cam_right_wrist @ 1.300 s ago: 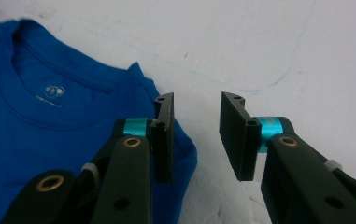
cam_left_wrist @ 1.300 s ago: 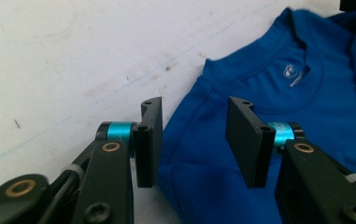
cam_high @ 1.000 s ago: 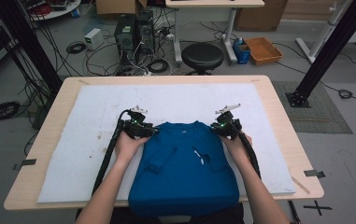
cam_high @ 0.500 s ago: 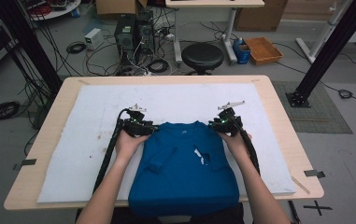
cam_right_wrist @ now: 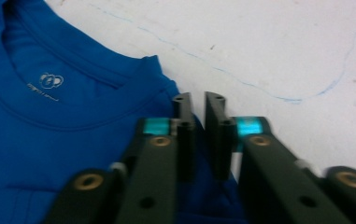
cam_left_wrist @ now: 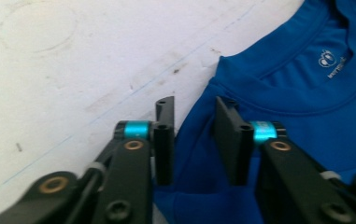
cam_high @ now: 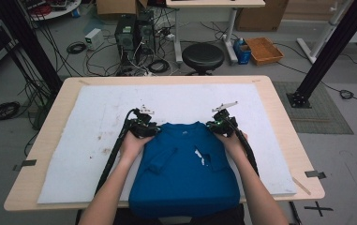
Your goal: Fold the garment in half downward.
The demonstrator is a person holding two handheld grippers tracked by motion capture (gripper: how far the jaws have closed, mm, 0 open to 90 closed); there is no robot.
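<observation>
Blue T-shirt (cam_high: 185, 173) lies folded on white mat (cam_high: 96, 112) near desk (cam_high: 279, 93) front edge. Left hand-held gripper (cam_left_wrist: 192, 135) at L shoulder, jaws just closing, narrow gap w/ fabric between. Right hand-held gripper (cam_right_wrist: 197, 133) pinched tight on R shoulder edge

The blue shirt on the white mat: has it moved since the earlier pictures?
No. The blue shirt lies in the same place on the white mat, its collar the same way short of the mat's far edge, in the high view.
</observation>
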